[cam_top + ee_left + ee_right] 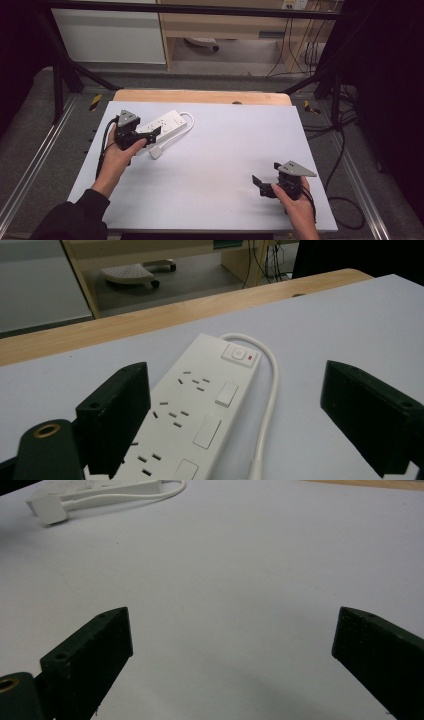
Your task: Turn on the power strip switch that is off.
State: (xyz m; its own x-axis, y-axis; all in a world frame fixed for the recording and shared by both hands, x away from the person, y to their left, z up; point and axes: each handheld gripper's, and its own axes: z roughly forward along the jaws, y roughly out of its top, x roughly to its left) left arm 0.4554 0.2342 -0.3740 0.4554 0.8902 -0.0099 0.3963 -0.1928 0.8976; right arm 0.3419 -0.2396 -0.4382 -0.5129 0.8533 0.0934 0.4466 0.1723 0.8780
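High view: left tool [141, 136] at the ten o'clock part of the pale worktop [225, 165], jaws spread, poised at the near end of a white power strip [162, 123]. Strip lying flat, long axis running from about eight o'clock up to two o'clock, its cord [187, 122] looping off the far end and doubling back to a white plug [156, 152] just beside the strip, toward five o'clock of the tool. Right tool [263, 186] well apart at the four o'clock corner, jaws spread, nothing between them. Left hand [116, 160] clearly the nearer one to the strip.

Left gripper view: strip [200, 405] stretching away toward one o'clock, switch with a red lamp [240, 355] at the far end, cord [272, 390] curving back down along its right side. Left jaw over the strip's near left edge, contact impossible to tell; right jaw standing clear beyond the cord. Long axis nearly in line with the tool's view, so probably a small shift toward nine o'clock and a closing across the width needed.

Right gripper view: jaws wide apart over bare worktop [240, 580], strip [120, 486] and plug [47, 505] far off at eleven o'clock.
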